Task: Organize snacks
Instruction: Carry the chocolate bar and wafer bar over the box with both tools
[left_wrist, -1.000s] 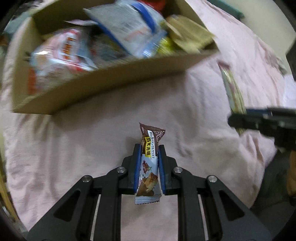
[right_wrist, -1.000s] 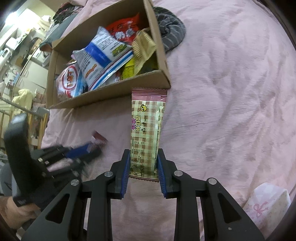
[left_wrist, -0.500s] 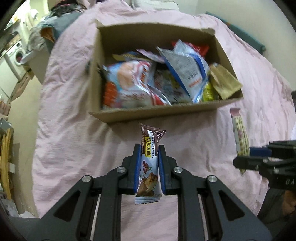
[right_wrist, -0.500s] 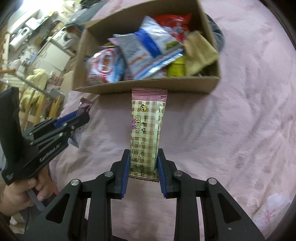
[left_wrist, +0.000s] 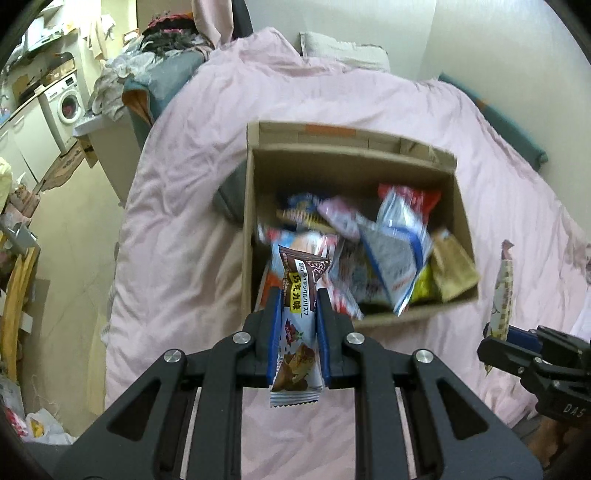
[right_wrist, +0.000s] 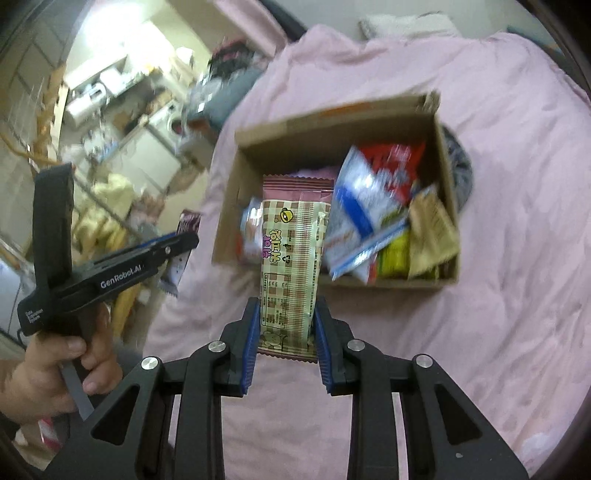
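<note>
- Cardboard is what fills the middle of both views: an open cardboard box (left_wrist: 251, 206) sits on a bed under a pink bedspread (left_wrist: 177, 229), and it is crowded with snack bags.
- Our left gripper (left_wrist: 297, 317) has its jaws clamped on a brown chocolate bar (left_wrist: 297, 332), which stands upright between the blue pads; its brown top end shows in front of the box's near left corner.
- Our right gripper (right_wrist: 284, 332) has its jaws clenched on a long pink checked snack packet (right_wrist: 291, 251), gripped near its lower end, with the upper end showing in front of the box's open top.
- Inside the box we see a blue and white bag (right_wrist: 364, 218) lying on top, a red bag (right_wrist: 395, 155) behind it, a tan packet (right_wrist: 432, 236) at the right end and a yellow packet (right_wrist: 395, 254) beside that; the bags at the left end are too blurred to tell apart.
- From the right wrist view, a hand (right_wrist: 55, 365) holds the left gripper's handle at the left edge, off the side of the bed.
- A pillow (left_wrist: 343, 55) lies at the far end of the bed, and a washing machine (left_wrist: 68, 103) stands in the cluttered room to the left.
</note>
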